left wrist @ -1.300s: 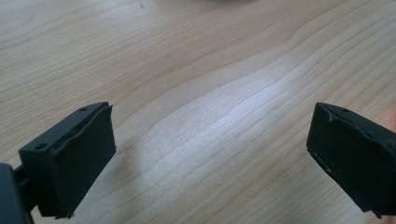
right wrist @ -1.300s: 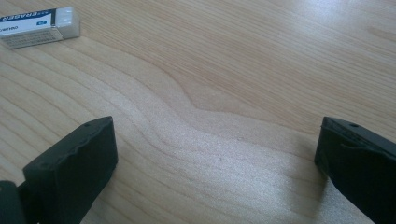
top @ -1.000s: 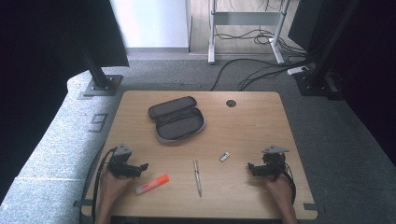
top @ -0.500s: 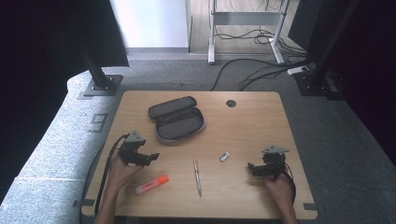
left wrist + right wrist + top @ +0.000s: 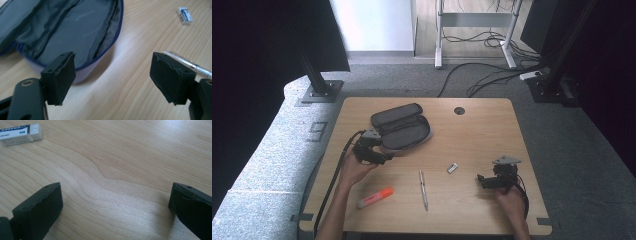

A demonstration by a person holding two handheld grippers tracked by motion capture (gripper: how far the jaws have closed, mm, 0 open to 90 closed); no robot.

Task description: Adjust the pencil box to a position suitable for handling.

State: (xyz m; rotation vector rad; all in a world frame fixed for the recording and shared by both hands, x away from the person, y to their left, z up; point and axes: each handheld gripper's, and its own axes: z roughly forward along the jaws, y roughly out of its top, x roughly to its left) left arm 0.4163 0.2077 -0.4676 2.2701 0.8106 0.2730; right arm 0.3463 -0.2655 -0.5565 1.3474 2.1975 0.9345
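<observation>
An open grey pencil case point(image 5: 402, 127) with a blue zip edge lies at the table's back left. My left gripper point(image 5: 382, 157) hovers at its near rim. In the left gripper view the case point(image 5: 75, 30) is just beyond my left gripper point(image 5: 115, 75). Its jaws have just been closing, they still stand apart, and nothing is pinched between them. A silver pen point(image 5: 424, 182) point(image 5: 190, 65), a white eraser point(image 5: 453, 168) point(image 5: 184, 15) and an orange highlighter point(image 5: 375, 197) lie on the wood. My right gripper point(image 5: 484, 181) point(image 5: 115, 205) rests open at the front right, over bare wood.
The wooden table point(image 5: 482, 130) has a round cable hole point(image 5: 459, 110) at the back. The eraser point(image 5: 20, 134) lies well ahead of the right jaws. Cables trail from both grippers. Grey carpet and black stand legs surround the table.
My left hand has moved from the front left, by the highlighter, up and back to the pencil case's near rim. The right hand has stayed where it was.
</observation>
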